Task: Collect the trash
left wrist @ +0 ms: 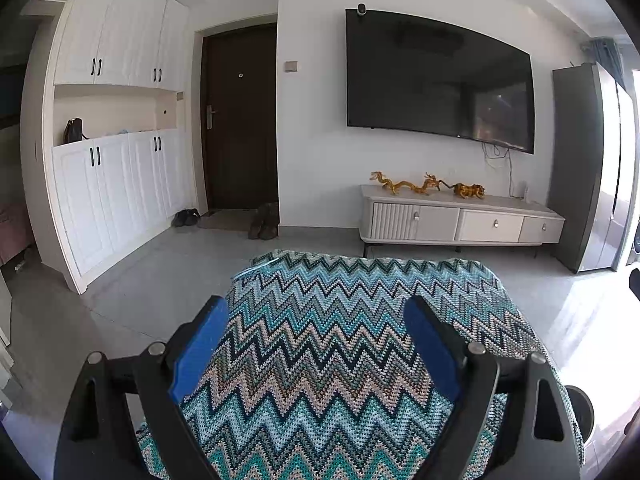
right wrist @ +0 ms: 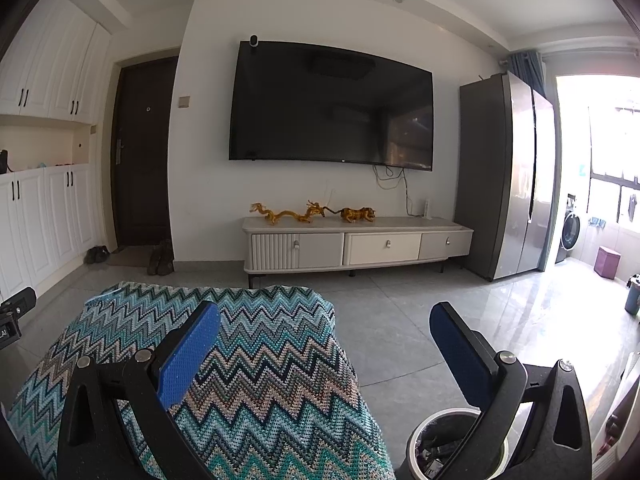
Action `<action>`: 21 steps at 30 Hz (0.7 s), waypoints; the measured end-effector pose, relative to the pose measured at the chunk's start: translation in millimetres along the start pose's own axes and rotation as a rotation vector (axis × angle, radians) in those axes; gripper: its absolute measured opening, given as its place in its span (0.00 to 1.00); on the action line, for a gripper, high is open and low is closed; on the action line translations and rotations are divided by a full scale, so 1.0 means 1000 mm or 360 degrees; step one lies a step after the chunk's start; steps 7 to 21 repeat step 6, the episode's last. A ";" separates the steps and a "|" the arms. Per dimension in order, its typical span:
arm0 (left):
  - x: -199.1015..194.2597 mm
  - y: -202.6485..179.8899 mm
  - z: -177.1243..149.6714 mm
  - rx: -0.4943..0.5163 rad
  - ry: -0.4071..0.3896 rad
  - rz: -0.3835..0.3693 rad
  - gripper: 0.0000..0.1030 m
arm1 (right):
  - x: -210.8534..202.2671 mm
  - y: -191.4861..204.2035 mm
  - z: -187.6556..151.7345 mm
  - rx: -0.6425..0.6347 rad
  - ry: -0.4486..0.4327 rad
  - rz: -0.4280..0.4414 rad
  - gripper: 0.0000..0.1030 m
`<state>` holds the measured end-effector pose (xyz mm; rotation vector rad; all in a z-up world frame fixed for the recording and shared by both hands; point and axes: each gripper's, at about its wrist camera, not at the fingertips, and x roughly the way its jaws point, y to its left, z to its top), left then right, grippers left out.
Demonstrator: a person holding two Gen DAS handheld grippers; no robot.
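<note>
A zigzag-patterned teal cloth [left wrist: 320,360] covers a low surface right under both grippers. My left gripper [left wrist: 316,308] hovers over the cloth with its blue pads [left wrist: 200,352] wide apart and nothing between them. My right gripper [right wrist: 324,312] stands open over the cloth's right edge [right wrist: 344,360], also with nothing in it. A round trash bin [right wrist: 440,444] with a white rim and dark liner sits on the floor below the right finger; the left wrist view shows only a sliver of it [left wrist: 582,408]. I see no loose trash on the cloth.
Ahead lies grey tiled floor [right wrist: 400,320], then a low white TV cabinet [right wrist: 360,248] under a wall TV [right wrist: 332,104]. A tall fridge [right wrist: 504,184] stands to the right, white cupboards [left wrist: 112,184] and a dark door [left wrist: 240,120] with shoes [left wrist: 264,222] to the left.
</note>
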<state>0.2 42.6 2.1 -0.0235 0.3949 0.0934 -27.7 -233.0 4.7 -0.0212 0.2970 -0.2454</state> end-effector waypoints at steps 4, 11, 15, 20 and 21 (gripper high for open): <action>0.000 -0.001 0.000 0.0002 0.0002 -0.0002 0.87 | 0.000 0.000 0.000 -0.0001 0.0000 0.0000 1.00; 0.000 -0.001 0.000 0.0003 -0.0001 0.0002 0.87 | 0.000 0.000 0.000 0.0001 0.0000 0.0000 1.00; 0.000 -0.001 0.000 0.0003 -0.0001 0.0002 0.87 | 0.000 0.000 0.000 0.0001 0.0000 0.0000 1.00; 0.000 -0.001 0.000 0.0003 -0.0001 0.0002 0.87 | 0.000 0.000 0.000 0.0001 0.0000 0.0000 1.00; 0.000 -0.001 0.000 0.0003 -0.0001 0.0002 0.87 | 0.000 0.000 0.000 0.0001 0.0000 0.0000 1.00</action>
